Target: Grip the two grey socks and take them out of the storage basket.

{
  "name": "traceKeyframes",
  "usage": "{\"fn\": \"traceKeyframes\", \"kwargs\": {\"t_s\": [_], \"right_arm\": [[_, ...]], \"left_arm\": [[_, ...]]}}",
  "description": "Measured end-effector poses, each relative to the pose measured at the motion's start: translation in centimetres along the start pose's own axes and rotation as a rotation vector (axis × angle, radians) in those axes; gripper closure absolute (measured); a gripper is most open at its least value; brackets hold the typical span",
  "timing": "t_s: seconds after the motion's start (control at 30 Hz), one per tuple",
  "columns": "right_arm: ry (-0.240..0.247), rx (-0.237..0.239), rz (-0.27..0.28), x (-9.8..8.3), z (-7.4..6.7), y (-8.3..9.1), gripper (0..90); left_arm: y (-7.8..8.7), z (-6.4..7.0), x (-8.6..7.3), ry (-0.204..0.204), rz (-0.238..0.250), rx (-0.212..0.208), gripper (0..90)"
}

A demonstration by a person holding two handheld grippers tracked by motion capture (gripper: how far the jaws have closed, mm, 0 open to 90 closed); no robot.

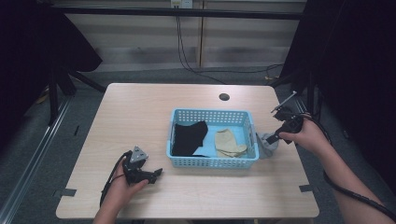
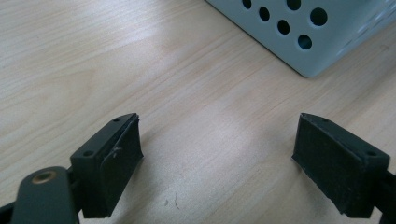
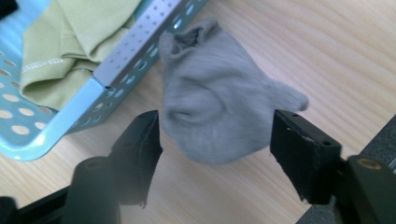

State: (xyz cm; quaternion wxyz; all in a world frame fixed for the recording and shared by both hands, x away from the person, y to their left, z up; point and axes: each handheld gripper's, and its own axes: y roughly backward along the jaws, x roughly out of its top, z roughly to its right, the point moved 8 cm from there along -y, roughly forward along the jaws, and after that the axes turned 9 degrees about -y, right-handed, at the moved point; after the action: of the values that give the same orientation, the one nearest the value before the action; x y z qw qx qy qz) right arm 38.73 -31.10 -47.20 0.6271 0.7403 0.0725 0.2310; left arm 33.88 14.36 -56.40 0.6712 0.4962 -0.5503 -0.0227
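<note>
The sock [image 3: 219, 112] lying by the table's right edge is plain mid-grey, with no pattern. The basket [image 1: 212, 162] beside it is light blue plastic, its walls dotted with rows of round holes. Inside it, the garment [image 1: 189, 137] is solid black and the cloth [image 1: 229, 142] is pale yellowish-beige. The table [image 1: 140, 112] is light wood with a fine straight grain. Both the left gripper [image 2: 219, 158] and the right gripper [image 3: 215, 154] are matte black.
</note>
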Motion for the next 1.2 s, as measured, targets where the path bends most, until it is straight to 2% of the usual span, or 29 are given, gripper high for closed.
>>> {"fn": "traceKeyframes", "kwargs": {"t_s": [0.1, 0.13, 0.2, 0.33, 0.43, 0.5, 0.63, 0.73, 0.93, 1.0, 1.13, 1.2], "right_arm": [[0.02, -0.031, 0.009, -0.2, -0.1, 0.5, 29.7], [0.02, -0.03, 0.004, -0.4, -0.2, 0.7, 29.6], [0.01, 0.014, 0.024, -0.6, -0.7, 1.1, 29.7], [0.036, 0.017, 0.032, -1.5, -1.4, 1.4, 29.4], [0.069, 0.008, 0.017, -2.5, -2.0, 1.2, 28.5], [0.069, 0.021, 0.009, -3.2, -2.4, 1.0, 28.5], [0.101, -0.03, 0.003, -4.7, -2.9, 0.1, 28.4], [0.12, -0.043, -0.008, -6.0, -3.6, -0.8, 29.2], [0.109, -0.014, -0.013, -8.5, -5.4, -2.6, 29.5], [0.098, 0.008, 0.006, -8.9, -6.0, -2.8, 29.3], [0.063, 0.059, 0.081, -9.1, -6.8, -3.2, 29.0], [0.081, 0.045, 0.066, -9.3, -6.6, -3.5, 28.9]], "left_arm": [[0.0, 0.0, 0.0, 0.0, 0.0, 0.0, 14.6], [0.0, 0.0, 0.0, -0.002, -0.002, 0.0, 14.6], [0.0, 0.0, 0.0, 0.003, 0.0, 0.0, 14.6], [0.0, 0.0, 0.0, 0.003, 0.0, -0.001, 14.6], [0.0, 0.0, 0.0, 0.004, -0.001, 0.0, 14.6], [0.0, 0.0, 0.0, 0.002, -0.003, 0.0, 14.6], [0.0, 0.0, 0.0, 0.005, -0.001, 0.0, 14.6], [0.0, 0.0, 0.0, 0.004, -0.001, 0.0, 14.6], [0.0, 0.0, 0.0, 0.005, 0.0, 0.0, 14.6], [0.0, 0.0, 0.0, 0.003, -0.002, 0.001, 14.6], [0.0, 0.0, 0.0, 0.003, -0.003, 0.001, 14.6], [0.0, 0.1, 0.0, 0.007, -0.002, 0.0, 14.6]]}}
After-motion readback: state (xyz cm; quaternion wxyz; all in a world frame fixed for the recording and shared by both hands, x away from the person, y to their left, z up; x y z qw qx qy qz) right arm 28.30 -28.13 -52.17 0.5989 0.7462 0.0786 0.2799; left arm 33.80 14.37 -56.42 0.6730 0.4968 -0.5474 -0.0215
